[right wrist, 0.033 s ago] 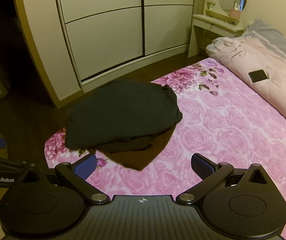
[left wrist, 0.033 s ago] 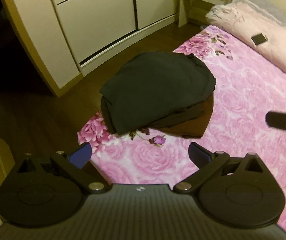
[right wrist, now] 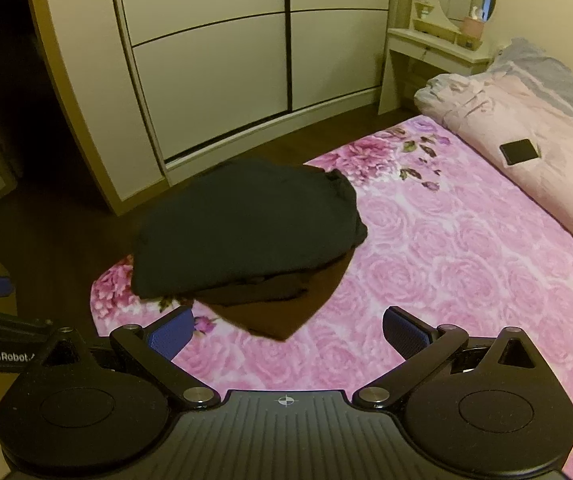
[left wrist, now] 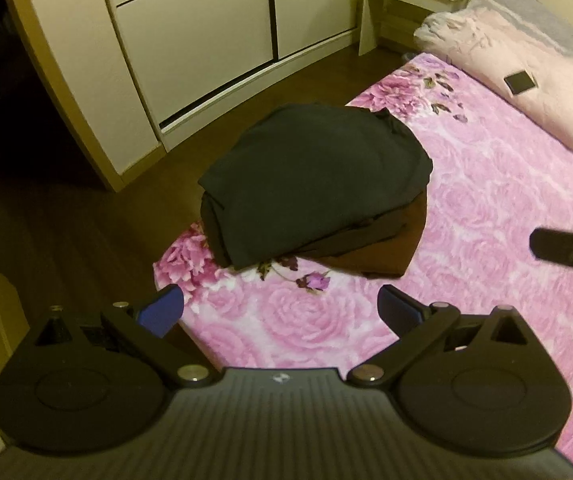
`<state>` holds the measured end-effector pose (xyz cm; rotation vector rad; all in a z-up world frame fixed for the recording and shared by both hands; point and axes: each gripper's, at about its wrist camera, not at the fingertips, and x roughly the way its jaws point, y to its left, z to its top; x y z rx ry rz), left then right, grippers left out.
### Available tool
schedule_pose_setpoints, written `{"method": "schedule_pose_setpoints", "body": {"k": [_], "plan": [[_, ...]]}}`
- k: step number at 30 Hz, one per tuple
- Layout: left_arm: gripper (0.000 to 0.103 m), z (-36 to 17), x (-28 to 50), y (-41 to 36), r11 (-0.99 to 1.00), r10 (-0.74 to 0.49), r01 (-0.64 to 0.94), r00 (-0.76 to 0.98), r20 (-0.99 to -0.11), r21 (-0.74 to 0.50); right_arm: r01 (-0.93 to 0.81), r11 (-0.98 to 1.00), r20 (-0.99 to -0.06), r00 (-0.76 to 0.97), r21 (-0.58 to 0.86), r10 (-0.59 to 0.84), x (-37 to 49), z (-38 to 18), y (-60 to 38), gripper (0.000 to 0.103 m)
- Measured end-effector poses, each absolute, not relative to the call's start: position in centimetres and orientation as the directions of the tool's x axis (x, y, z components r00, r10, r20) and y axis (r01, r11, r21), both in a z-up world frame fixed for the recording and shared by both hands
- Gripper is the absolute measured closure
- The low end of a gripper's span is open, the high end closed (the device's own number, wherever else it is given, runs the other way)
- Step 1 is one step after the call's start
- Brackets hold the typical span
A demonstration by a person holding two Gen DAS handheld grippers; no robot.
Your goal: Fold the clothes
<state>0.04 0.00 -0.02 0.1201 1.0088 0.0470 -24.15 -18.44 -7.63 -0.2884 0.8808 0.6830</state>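
A folded dark garment [left wrist: 314, 180] lies on top of a folded brown garment [left wrist: 386, 248] in a stack at the corner of the bed with the pink rose cover [left wrist: 486, 184]. The stack shows in the right wrist view too, dark garment [right wrist: 246, 224] over brown garment [right wrist: 282, 312]. My left gripper [left wrist: 282, 308] is open and empty, held back from the stack's near edge. My right gripper [right wrist: 286, 330] is open and empty, just short of the brown corner. The right gripper's tip [left wrist: 566, 252] shows at the left view's right edge.
A rolled pink quilt [right wrist: 538, 168] lies along the bed's right side with a black phone [right wrist: 520, 151] on it. White sliding wardrobe doors [right wrist: 222, 72] stand beyond a strip of dark wood floor [left wrist: 66, 232]. A white dressing table [right wrist: 434, 48] is at the back right.
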Motion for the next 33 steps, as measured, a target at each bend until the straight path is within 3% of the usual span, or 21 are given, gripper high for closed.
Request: {"method": "schedule_pose_setpoints", "body": {"k": [33], "plan": [[0.002, -0.4, -0.2, -0.4, 0.999, 0.01, 0.028, 0.535, -0.845, 0.03, -0.661, 0.749, -0.789, 0.433, 0.05, 0.435, -23.9, -8.5, -20.1, 0.0]]}}
